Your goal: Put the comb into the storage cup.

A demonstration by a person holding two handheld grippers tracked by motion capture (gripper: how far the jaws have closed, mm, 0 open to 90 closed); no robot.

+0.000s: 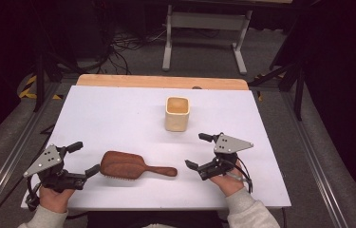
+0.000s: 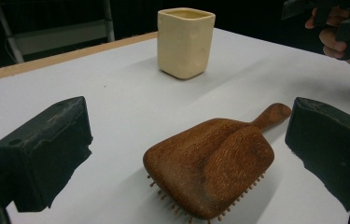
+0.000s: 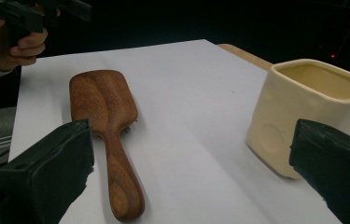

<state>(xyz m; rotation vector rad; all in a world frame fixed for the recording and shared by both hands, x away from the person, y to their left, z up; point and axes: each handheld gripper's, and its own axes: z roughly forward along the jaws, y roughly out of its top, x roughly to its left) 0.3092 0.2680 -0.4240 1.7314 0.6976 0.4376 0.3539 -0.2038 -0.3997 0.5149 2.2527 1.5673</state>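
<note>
A brown wooden hairbrush (image 1: 128,166) lies bristles down on the white table (image 1: 118,118), handle pointing right. Farther back stands a cream square cup (image 1: 177,113), upright and empty. My left gripper (image 1: 84,159) is open just left of the brush head, one jaw nearly touching it. My right gripper (image 1: 199,151) is open a little right of the handle's tip. In the left gripper view the hairbrush (image 2: 212,165) lies between the jaws and the cup (image 2: 185,41) stands behind. The right gripper view has the hairbrush (image 3: 107,126) at left and the cup (image 3: 310,109) at right.
A wooden strip (image 1: 161,81) runs along the table's far edge. Beyond it stand a white metal frame (image 1: 206,33) and floor cables (image 1: 128,47). Bare white tabletop spreads to the left and back of the cup.
</note>
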